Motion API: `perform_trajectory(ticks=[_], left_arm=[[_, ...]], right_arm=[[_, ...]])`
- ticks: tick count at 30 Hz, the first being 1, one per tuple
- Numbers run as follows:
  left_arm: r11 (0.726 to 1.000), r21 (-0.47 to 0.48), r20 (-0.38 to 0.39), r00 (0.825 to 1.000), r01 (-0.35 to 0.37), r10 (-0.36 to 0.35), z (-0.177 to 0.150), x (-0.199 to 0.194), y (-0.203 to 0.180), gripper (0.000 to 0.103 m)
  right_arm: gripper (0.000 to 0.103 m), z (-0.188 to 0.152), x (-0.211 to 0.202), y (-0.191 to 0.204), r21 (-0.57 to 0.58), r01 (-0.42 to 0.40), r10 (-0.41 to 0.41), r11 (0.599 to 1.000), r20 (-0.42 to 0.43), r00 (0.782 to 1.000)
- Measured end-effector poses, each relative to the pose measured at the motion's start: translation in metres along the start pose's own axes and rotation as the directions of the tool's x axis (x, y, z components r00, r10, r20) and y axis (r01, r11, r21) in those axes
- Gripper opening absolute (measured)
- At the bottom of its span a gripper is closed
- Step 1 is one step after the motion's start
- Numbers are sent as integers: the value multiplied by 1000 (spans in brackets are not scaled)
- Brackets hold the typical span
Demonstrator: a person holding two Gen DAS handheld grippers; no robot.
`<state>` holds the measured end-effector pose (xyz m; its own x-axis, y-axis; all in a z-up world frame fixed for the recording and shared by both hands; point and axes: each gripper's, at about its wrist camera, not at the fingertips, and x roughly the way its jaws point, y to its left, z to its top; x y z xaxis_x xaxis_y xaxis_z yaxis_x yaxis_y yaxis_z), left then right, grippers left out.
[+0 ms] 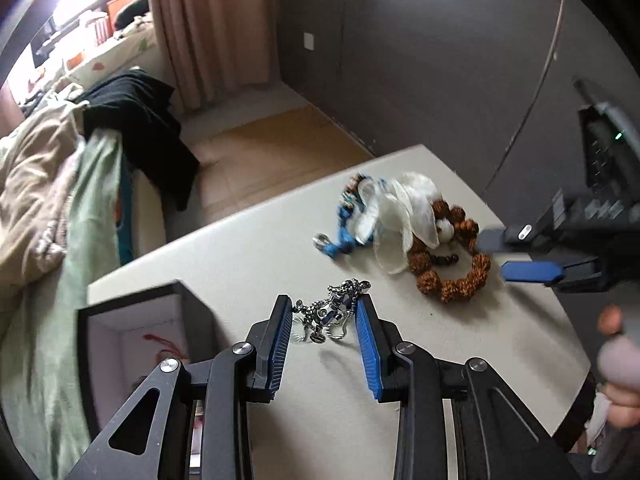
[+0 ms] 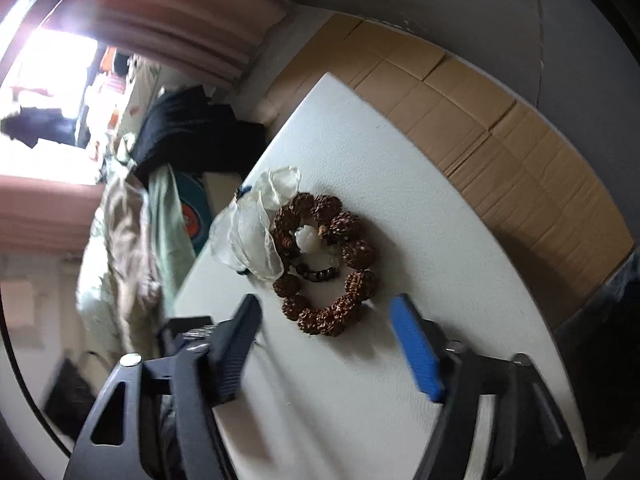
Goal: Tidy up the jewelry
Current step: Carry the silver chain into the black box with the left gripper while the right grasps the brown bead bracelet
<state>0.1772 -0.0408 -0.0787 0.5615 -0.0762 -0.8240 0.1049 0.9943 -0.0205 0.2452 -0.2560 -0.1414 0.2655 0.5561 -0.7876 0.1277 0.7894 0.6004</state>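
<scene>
- A dark box (image 1: 132, 320) is sitting at the table's near-left corner, its top open; the pale inside is showing a red mark, and what else is lying in it I cannot tell.
- The left gripper (image 1: 324, 316) is gripping a silver chain (image 1: 330, 316) with blue bits between its blue pads, just right of the box's wall, with the chain's shadow falling on the table below it.
- The right gripper (image 2: 324, 316) is standing open, its jaws spread either side of a brown bead bracelet (image 2: 328, 264) without touching it; the bracelet is lying flat on the white table (image 2: 420, 208).
- A sheer white ribbon (image 2: 256, 224) is overlapping the bracelet's far side, and a blue cord piece (image 1: 344, 224) is lying just beyond the ribbon, towards the table's left edge.
- A small white bead (image 2: 307, 238) is sitting inside the bracelet ring.
- The table's far edge is ending near the ribbon pile; bare tabletop is lying open between the chain and the bracelet and along the right side.
- A bed heaped with clothes (image 1: 52, 200) is crowding the table's left edge.
</scene>
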Motion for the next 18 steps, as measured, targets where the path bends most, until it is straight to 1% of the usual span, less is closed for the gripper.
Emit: perform_trajectory(ticks=[3,5,6,8,9,10,11,12,13,14,15,18], left_arm=[[1000,-14,17,1000,-8,8,3,-11,8,34],[1000,-21,32,999,-14,15,5,-20,12,34],[1000,-24,39,999,-19,20,5,-25,14,34],[999,-31,53,998,-24,26,7,-34,18,34],[999,-34,63,998,-28,30,8,-40,20,34],[999,-37,72,997,-33,36,9,-46,22,34],[999,-38,79,996,-35,38,9,-50,22,34],[998,-42,89,995,-38,42,9,-56,24,34],[998,-44,95,994,-41,45,10,-61,25,34],[998,-48,104,993,-46,51,10,-67,27,34],[997,-53,114,992,-52,58,11,-73,29,34],[996,-63,137,988,-62,71,11,-87,34,34]], right_arm=[[63,0,7,8,-46,57,-56,997,16,998],[62,-1,14,17,-100,138,-134,985,40,990],[61,-3,14,21,-115,155,-149,981,56,987],[61,-5,17,31,-169,230,-218,958,88,972],[58,-7,19,34,-189,255,-240,948,99,966],[52,-9,20,38,-216,294,-275,931,115,955],[48,-11,22,43,-247,346,-321,905,136,937],[41,-13,24,45,-270,390,-361,880,153,920],[36,-14,25,47,-282,414,-382,866,162,910],[31,-13,24,48,-285,421,-390,861,163,906],[31,-10,20,43,-272,407,-378,872,155,913],[30,-3,12,30,-243,329,-307,912,123,944]])
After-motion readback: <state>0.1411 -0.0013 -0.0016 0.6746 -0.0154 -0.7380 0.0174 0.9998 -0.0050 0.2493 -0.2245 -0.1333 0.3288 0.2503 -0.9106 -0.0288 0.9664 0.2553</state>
